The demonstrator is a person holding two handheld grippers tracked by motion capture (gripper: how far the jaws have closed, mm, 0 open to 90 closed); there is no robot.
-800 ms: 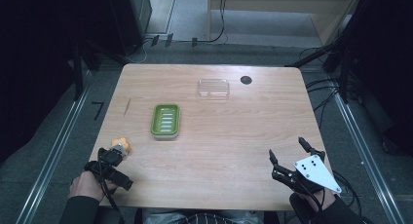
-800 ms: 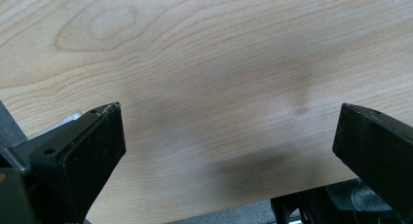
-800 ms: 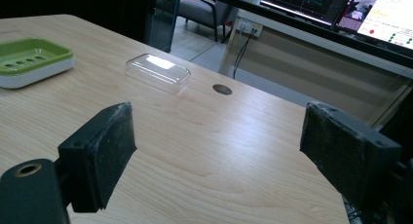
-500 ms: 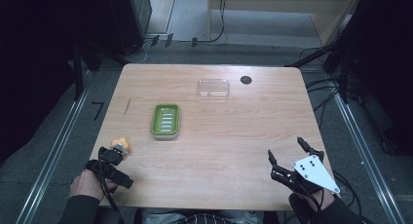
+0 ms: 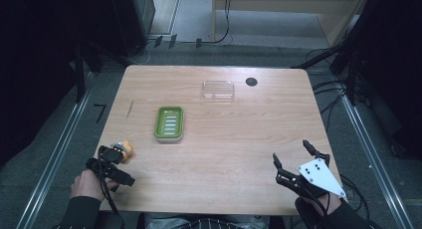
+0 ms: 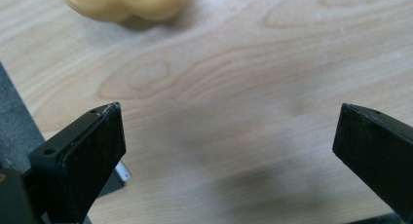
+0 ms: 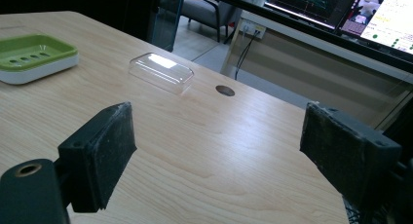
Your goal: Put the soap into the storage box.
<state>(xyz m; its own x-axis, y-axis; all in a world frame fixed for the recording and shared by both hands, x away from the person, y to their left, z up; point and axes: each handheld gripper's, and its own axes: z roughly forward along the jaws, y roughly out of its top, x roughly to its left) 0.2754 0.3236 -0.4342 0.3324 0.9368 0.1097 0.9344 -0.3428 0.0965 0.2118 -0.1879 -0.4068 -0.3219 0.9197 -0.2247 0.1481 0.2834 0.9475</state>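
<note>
the left gripper (image 6: 229, 136) is hovering released just beside the yellow soap (image 6: 124, 4), the right gripper (image 5: 297, 161) gaping empty.

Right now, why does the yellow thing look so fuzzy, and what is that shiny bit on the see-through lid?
In the left gripper view the rounded yellow-orange soap sits at the top edge, soft and out of focus, and a dim shadow lies on the light wooden table between the open left tongs. In the right gripper view the clear plastic lid catches a bright white glare from overhead light.
</note>
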